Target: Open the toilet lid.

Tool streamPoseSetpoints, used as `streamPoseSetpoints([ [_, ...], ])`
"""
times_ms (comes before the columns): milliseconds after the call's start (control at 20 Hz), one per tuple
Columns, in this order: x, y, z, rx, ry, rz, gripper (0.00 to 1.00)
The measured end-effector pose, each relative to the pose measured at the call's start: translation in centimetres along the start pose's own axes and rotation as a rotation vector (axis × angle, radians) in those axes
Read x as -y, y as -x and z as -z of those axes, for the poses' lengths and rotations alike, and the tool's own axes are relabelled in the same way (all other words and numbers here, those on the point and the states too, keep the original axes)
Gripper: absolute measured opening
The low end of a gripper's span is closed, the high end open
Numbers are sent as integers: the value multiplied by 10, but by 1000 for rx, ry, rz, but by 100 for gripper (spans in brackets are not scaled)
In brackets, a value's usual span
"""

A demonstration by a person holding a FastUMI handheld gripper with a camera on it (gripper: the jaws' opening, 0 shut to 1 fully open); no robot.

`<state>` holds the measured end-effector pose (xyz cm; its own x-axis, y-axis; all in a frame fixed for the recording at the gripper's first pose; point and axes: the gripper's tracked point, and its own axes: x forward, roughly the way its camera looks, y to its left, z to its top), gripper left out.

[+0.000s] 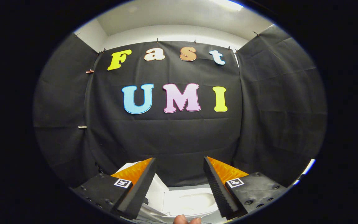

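A fisheye view looks forward along a handheld gripper (pixel 179 174) inside a booth hung with black cloth (pixel 179 133). The cloth covers the left side, the back and the right side, and a pale ceiling (pixel 172 15) shows above it.

Low on the left, the left finger (pixel 135 191) angles inward and carries a small square marker (pixel 122 183) on its mount. Just past this finger's inner face, a white panel (pixel 157 189) stands up beside the bowl, seemingly the toilet lid, though its edges are partly hidden by the finger.

Between the 2 fingers and below them sits the white toilet (pixel 188 202), its oval bowl visible. The fingers stand wide apart, gripping nothing, with the toilet framed in the gap.

At the very bottom, in front of the toilet, 2 fingertips of a person's hand (pixel 186 220) poke into sight.

On the right, the right finger (pixel 218 188) mirrors the left one, with its own square marker (pixel 235 182) on the mount beside it.
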<state>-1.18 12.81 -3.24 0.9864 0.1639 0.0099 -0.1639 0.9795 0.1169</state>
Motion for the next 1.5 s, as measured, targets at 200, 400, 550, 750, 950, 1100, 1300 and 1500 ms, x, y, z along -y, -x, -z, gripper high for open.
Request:
streamPoseSetpoints([
  [200, 11, 12, -14, 2, 20, 7, 95],
  [400, 9, 19, -25, 6, 35, 0, 95],
  [550, 7, 20, -30, 21, 76, 2, 95],
  [750, 5, 19, -20, 8, 139, 9, 94],
  [950, 2, 19, -19, 7, 140, 12, 95],
  [1100, 3, 22, -25, 22, 135, 16, 94],
  [1300, 6, 22, -26, 28, 129, 24, 95],
  [1500, 4, 22, -26, 25, 131, 21, 95],
])
